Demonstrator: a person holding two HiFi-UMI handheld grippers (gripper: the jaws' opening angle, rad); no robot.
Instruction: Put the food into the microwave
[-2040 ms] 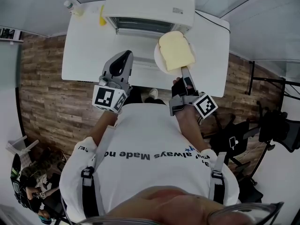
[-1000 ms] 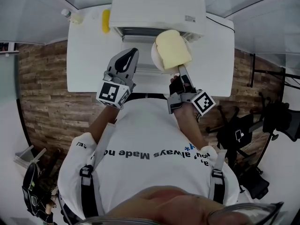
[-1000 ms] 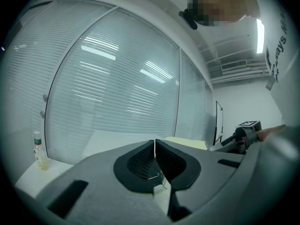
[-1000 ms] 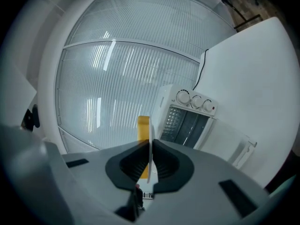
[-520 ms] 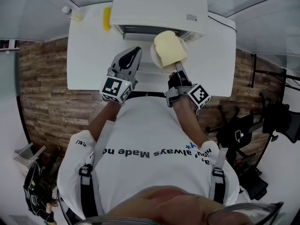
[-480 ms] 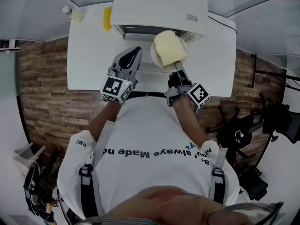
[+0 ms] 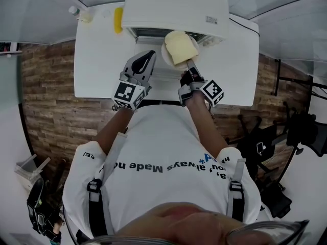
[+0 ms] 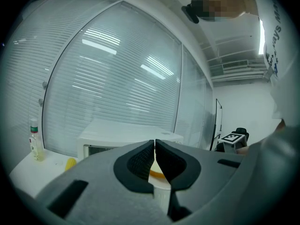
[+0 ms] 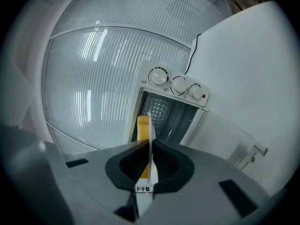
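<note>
A slice of yellow bread [image 7: 180,46] lies on a white plate [image 7: 166,54] just before the open front of the white microwave [image 7: 176,6]. My right gripper [image 7: 189,64] is shut on the plate's near rim. In the right gripper view the plate [image 9: 150,130] stands edge-on between the pads, with the bread [image 9: 142,128] at its left side and the open oven cavity [image 9: 164,114] behind. My left gripper [image 7: 147,57] hovers left of the plate, shut and empty; in its own view the left gripper [image 8: 154,146] has pads that meet.
The microwave door [image 9: 229,137] hangs open and down toward me, with three knobs [image 9: 178,85] above the cavity. A yellow item [image 7: 118,19] and a small bottle [image 7: 76,11] sit at the far left of the white table [image 7: 97,60]. Wood floor surrounds it.
The right gripper has carried the plate and bread forward toward the microwave opening. The left gripper has shifted only slightly.
</note>
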